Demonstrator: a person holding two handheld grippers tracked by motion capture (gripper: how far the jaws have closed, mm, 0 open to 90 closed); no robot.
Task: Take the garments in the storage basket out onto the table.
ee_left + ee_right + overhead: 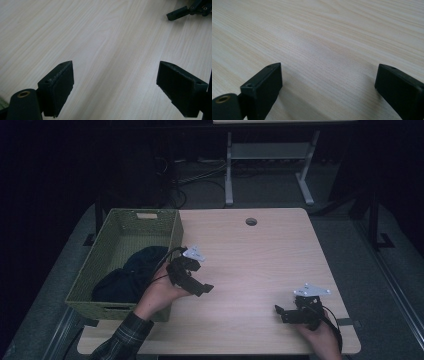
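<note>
A green woven basket (176, 227) stands at the table's left edge with a dark garment (131, 272) heaped inside it. Just right of the basket, my left gripper (202, 289) hovers over the wooden table (260, 260), held by a hand in a plaid sleeve. Its jaws stand wide apart with only bare wood between them (115, 87). Near the front right corner my right gripper (281, 314) rests low over the table, open as well, with nothing between its jaws (328, 92). The right gripper's jaw tip (178, 13) is seen at the top right of the left gripper view.
A round cable hole (251, 221) sits near the table's far edge. Beyond the table stand white desk legs (229, 170) and loose cables (180, 180) on a dark floor. Bare wood stretches between the two grippers.
</note>
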